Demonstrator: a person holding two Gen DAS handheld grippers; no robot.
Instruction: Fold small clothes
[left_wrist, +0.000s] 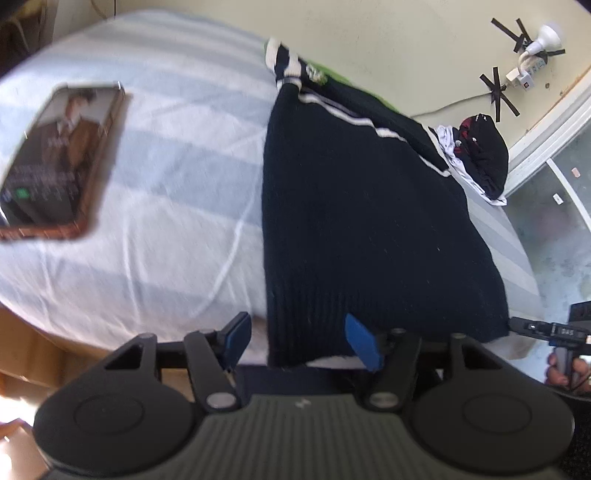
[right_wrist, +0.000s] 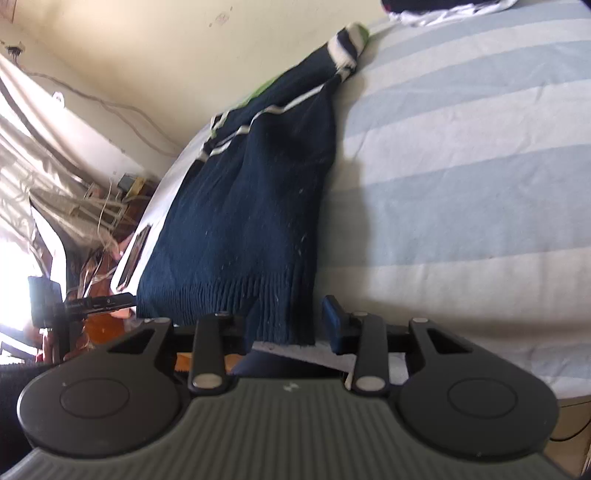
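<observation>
From the left wrist, the left hand-held gripper (left_wrist: 301, 341) is standing partly open astride the navy sweater's (left_wrist: 369, 221) hem corner on the bed (left_wrist: 166, 184), pads not pressing. From the right wrist, the right hand-held gripper (right_wrist: 291, 325) is straddling the hem's other corner, likewise loose.

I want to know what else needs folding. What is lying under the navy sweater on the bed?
A strip of bright green fabric shows past the navy sweater at its far edge, over the striped bedsheet. How much green cloth lies beneath is hidden.

Sweater (left_wrist: 362, 221) flat on bed (left_wrist: 166, 166); phone (left_wrist: 62, 158) left, clothes pile (left_wrist: 476, 155) behind-right.
</observation>
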